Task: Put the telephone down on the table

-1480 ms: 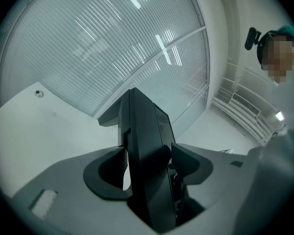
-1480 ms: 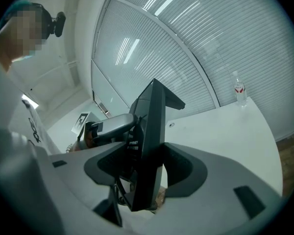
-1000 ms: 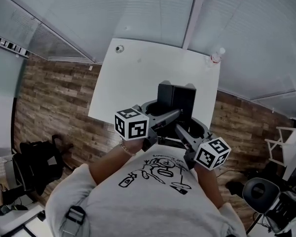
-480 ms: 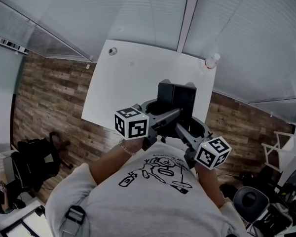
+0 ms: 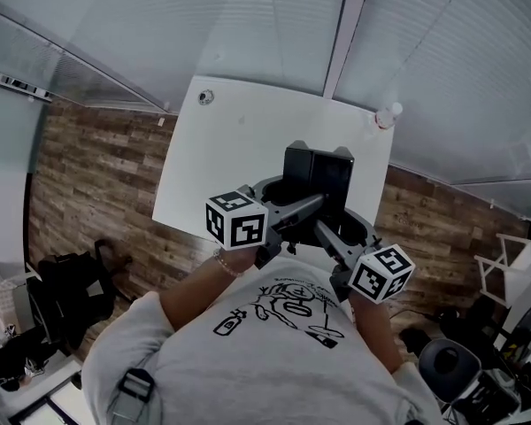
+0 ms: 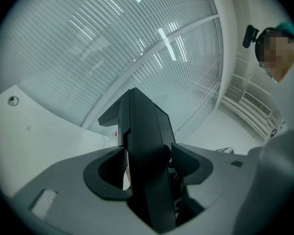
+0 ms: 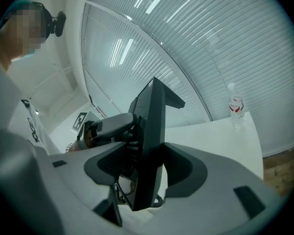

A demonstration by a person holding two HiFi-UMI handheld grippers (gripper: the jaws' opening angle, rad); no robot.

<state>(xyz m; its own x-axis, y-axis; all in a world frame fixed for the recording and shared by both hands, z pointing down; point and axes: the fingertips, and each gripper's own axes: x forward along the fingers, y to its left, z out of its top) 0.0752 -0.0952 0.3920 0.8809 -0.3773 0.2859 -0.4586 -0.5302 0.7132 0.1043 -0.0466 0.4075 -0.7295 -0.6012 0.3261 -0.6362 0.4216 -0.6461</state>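
I have the black, boxy desk telephone (image 5: 317, 177) between both tools, one on each end. My left gripper (image 6: 147, 166) has its jaws partway apart, with the pads pressed on the phone's dark edge, which stands upright between them. My right gripper (image 7: 148, 166) is spread wider and clamps the opposite end the same way; past its jaws I can see the other gripper's grey arm reaching in from the far side.

From the head view, the phone hangs over the near right part of the white rectangular table (image 5: 239, 149), close to my chest. Whether its underside touches the tabletop I cannot tell.

One container is in sight — a small clear plastic bottle with a red label and a white cap (image 5: 387, 116), upright at the table's far right corner and well apart from the phone. Its contents look clear, but how full it is I cannot make out. At the far left corner lies a small round dark-ringed object (image 5: 206, 97), too small to identify. Brown wood-plank flooring (image 5: 88, 175) shows on both sides of the table.
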